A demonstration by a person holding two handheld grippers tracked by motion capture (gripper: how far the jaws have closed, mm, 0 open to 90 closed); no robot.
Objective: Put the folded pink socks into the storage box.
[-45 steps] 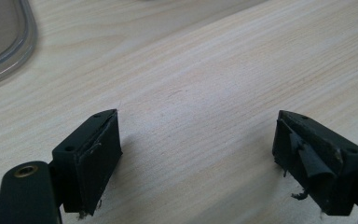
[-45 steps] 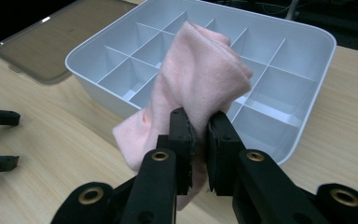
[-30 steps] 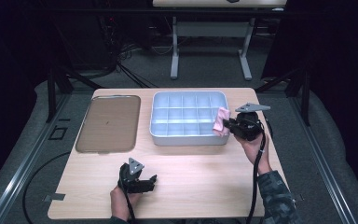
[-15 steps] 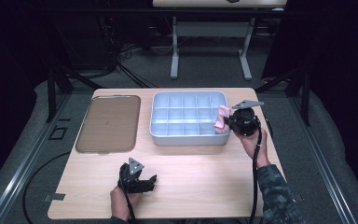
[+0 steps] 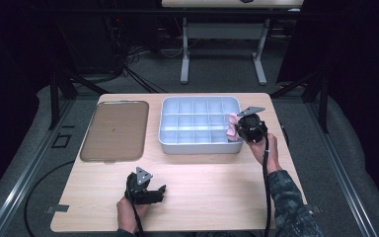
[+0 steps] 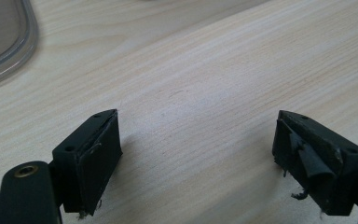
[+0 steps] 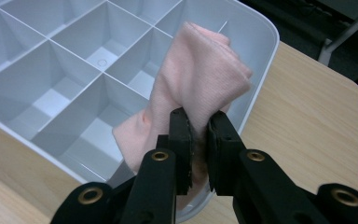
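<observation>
Dark room with black curtains and grey carpet surrounds a pale wooden tabletop (image 5: 217, 187), seen from the high view. Toward the far left corner lies a flat, brownish translucent plastic lid with rounded corners (image 5: 114, 130). Beside it, near the middle of the far edge, sits a light grey plastic tray divided into a grid of compartments (image 5: 177, 148). At the tray's right end, the right gripper (image 5: 239, 129) is held by a hand in a camouflage-patterned sleeve (image 5: 288, 202) and carries a soft pink cloth (image 5: 232, 127) over the tray's right rim. Near the front edge, left of centre, the left gripper (image 5: 159, 193) rests low over bare wood in the person's other hand.

From the left gripper view, its two black fingers (image 6: 93, 156) stand wide apart and released, nothing between them, over bare wood grain, with the lid's curved edge (image 6: 23, 51) at the upper left.

From the right gripper view, the black fingers (image 7: 182, 140) are clenched on the bunched pink cloth (image 7: 200, 79), which hangs above the tray's compartments (image 7: 70, 88) nearest its right-hand wall, close to the tabletop's far right corner.
</observation>
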